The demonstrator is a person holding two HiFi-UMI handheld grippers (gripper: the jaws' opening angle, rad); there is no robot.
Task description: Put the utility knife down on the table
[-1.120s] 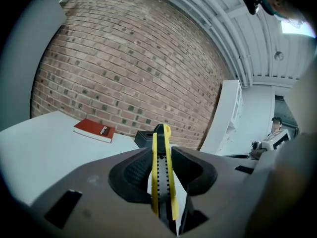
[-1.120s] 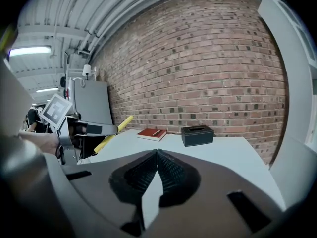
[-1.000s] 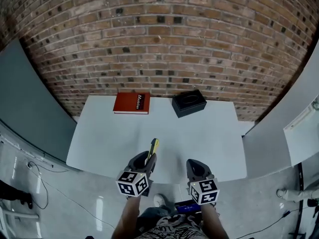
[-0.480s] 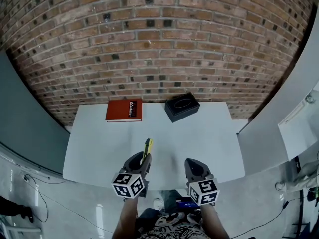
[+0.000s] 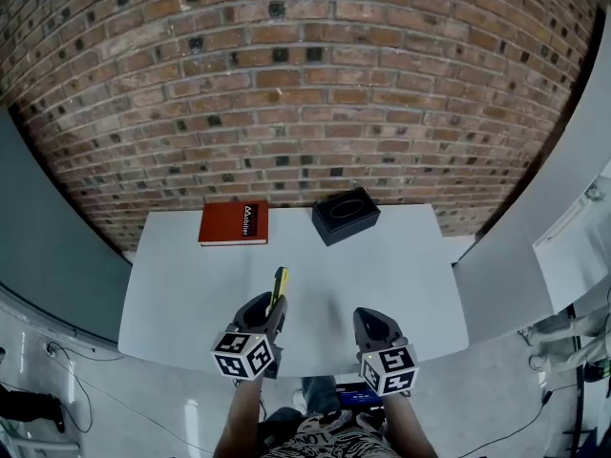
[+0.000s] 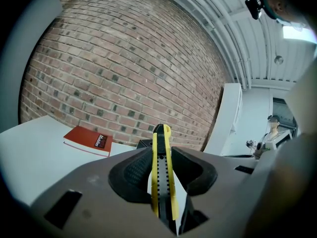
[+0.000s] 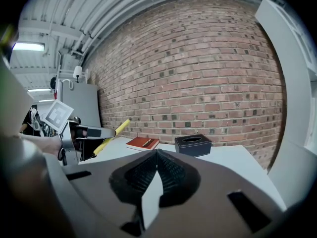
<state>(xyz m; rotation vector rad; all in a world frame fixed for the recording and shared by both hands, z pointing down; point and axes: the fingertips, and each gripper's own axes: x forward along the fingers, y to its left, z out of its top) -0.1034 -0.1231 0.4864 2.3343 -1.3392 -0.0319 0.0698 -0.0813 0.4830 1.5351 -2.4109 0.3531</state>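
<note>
On the left, at the far edge of the table point(image 5: 401, 275), a red book point(image 5: 234, 223) lies against the foot of the brick wall point(image 5: 305, 93). Nearer me, my left gripper point(image 5: 271, 305) is clamped on the yellow knife point(image 5: 279, 282), which sticks out past the pads, slanted up and forward, held in the air over the table's near edge and not touching it. Right of the book sits a black box point(image 5: 345, 216), well apart from the knife, and my right gripper point(image 5: 368, 317) hangs beside the left one over the near edge, jaws closed together with nothing between them.
</note>
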